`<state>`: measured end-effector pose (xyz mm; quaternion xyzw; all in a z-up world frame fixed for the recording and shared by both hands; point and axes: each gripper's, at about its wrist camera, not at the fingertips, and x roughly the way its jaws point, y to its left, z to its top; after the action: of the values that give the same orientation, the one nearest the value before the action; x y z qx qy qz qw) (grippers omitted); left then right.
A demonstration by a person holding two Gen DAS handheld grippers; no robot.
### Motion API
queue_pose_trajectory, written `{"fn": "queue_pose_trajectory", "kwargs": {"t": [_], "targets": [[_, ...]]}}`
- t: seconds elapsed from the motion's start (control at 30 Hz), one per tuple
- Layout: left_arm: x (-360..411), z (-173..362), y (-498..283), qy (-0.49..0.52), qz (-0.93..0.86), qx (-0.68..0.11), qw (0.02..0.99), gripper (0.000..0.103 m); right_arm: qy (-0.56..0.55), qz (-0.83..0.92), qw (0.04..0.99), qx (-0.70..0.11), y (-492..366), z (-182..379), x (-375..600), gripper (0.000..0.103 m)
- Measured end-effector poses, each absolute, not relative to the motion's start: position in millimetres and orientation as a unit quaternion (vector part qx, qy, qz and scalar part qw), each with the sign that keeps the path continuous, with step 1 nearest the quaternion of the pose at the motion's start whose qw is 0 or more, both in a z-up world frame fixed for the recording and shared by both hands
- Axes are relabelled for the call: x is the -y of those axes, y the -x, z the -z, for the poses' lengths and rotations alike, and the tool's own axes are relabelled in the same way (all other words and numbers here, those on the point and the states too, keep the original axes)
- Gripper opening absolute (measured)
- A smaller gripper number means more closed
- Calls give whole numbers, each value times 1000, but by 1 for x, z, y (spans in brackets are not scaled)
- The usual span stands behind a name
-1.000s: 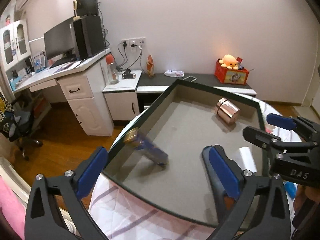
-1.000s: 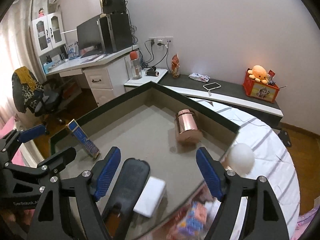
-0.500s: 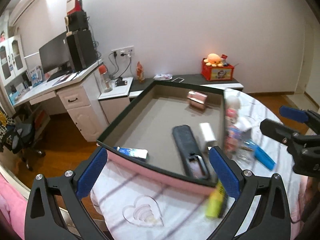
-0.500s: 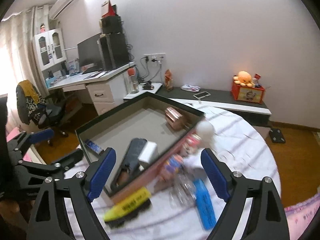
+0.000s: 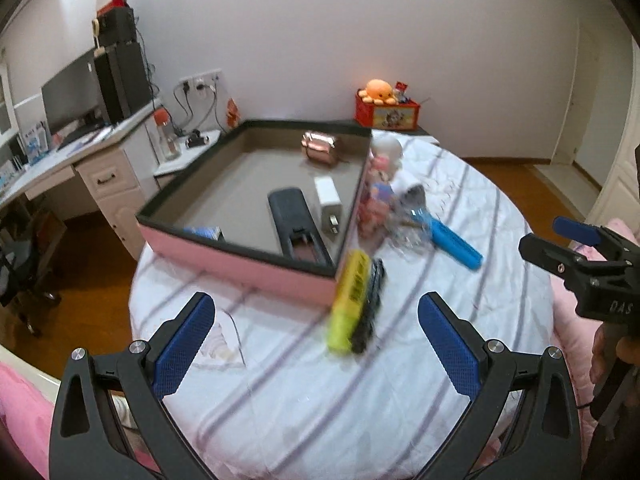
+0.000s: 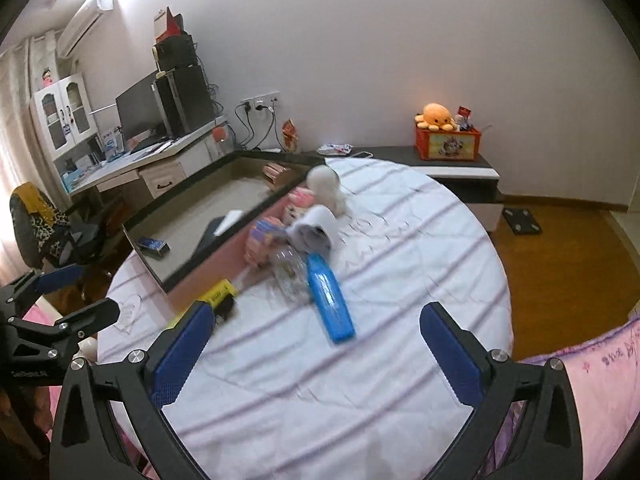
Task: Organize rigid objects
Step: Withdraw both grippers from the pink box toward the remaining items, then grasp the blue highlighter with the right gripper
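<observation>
With both sets of jaws wide and empty, the right gripper (image 6: 316,344) having just been opening, we're between picks. Beside the pink box (image 5: 248,266) on the bench (image 6: 400,240), the blue case (image 6: 330,300) looks next for the right gripper.

Black hand-held gripper (image 5: 316,344), blue pads (image 5: 184,344)

Shiny copper-coloured metal canister (image 5: 319,148), matt black plastic remote (image 5: 297,222), glossy blue plastic case (image 6: 329,297), striped white cloth over bench (image 5: 360,392), matt pink-walled box (image 5: 240,256), textured blue gripper pads (image 5: 448,350)
</observation>
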<state>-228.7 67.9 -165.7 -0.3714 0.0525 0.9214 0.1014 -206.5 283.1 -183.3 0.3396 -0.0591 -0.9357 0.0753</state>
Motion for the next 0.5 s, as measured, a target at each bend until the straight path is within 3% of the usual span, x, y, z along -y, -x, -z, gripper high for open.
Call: {"fn": "queue_pose_trajectory", "kwargs": {"t": [0.5], "targets": [[-82, 207, 235, 426, -897, -70, 92, 103, -376, 921, 77, 60, 205, 224, -294, 100]]}}
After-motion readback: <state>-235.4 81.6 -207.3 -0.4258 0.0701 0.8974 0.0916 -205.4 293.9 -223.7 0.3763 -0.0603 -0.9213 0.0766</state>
